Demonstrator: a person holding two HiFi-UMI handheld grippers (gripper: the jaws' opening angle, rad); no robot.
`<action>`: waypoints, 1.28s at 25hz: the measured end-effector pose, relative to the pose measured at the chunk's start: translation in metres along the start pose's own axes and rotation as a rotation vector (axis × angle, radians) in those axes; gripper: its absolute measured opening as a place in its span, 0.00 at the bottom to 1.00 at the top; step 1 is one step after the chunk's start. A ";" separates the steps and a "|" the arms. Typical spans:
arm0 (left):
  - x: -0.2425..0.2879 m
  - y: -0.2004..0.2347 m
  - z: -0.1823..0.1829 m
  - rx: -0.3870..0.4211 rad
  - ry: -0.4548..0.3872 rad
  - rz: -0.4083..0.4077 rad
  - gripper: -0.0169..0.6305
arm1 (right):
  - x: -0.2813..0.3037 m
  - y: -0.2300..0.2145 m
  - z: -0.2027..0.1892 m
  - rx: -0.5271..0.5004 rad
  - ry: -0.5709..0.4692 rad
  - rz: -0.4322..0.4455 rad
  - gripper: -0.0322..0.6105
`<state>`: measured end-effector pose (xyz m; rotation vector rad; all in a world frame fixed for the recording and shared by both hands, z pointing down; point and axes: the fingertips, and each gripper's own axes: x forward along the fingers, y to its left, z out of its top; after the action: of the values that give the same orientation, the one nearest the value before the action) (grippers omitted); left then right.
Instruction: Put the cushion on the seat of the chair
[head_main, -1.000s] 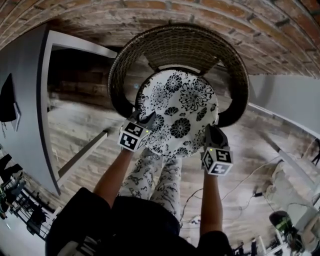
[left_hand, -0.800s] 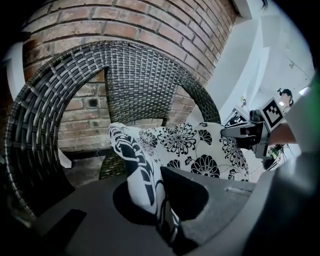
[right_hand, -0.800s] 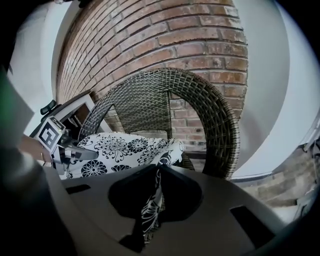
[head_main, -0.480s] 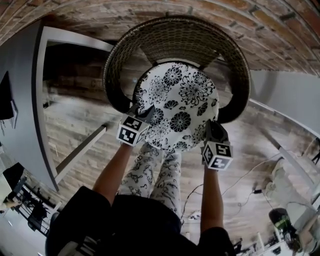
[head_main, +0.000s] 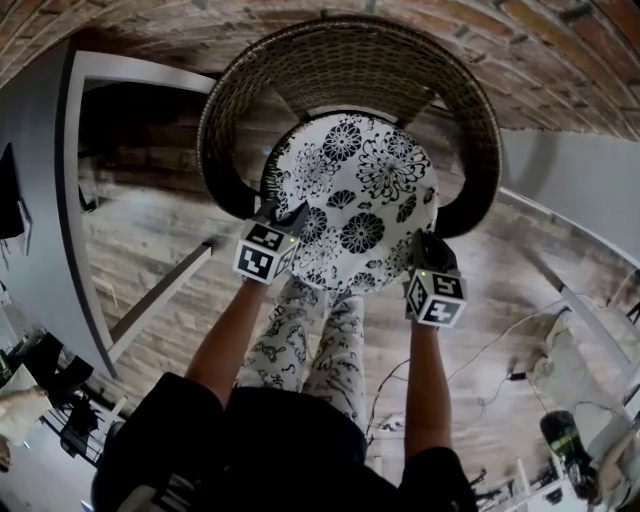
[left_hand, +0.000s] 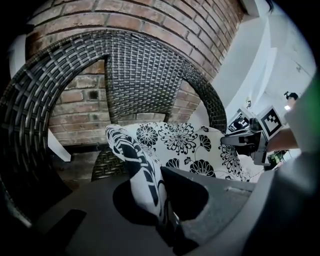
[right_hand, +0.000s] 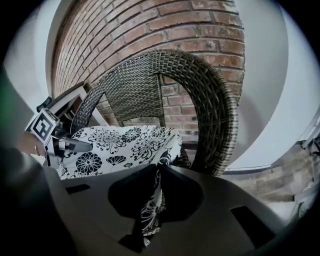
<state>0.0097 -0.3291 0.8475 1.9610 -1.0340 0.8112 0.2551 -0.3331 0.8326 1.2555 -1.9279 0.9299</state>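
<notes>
The floral cushion (head_main: 350, 205) hangs just over the seat of the wicker chair (head_main: 350, 70), held at both near edges. The left gripper (head_main: 283, 218) is clamped tight on a fold of its left edge. The right gripper (head_main: 426, 246) pinches the right edge, its jaws having just been opening slightly with the fabric between them.

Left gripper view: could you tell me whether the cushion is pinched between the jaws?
Yes, the left gripper is shut on a fold of the cushion.
</notes>
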 end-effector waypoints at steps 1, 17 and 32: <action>0.001 0.000 -0.001 0.000 0.002 0.000 0.05 | 0.001 0.000 -0.001 0.000 0.006 0.002 0.09; 0.006 0.003 -0.007 -0.027 0.012 0.019 0.05 | 0.003 -0.015 -0.021 0.058 0.057 -0.009 0.17; 0.007 0.009 -0.014 -0.049 0.003 0.057 0.05 | -0.021 -0.008 -0.023 0.080 0.017 -0.008 0.21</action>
<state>0.0030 -0.3232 0.8637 1.8961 -1.1020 0.8114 0.2729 -0.3063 0.8299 1.2960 -1.8881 1.0196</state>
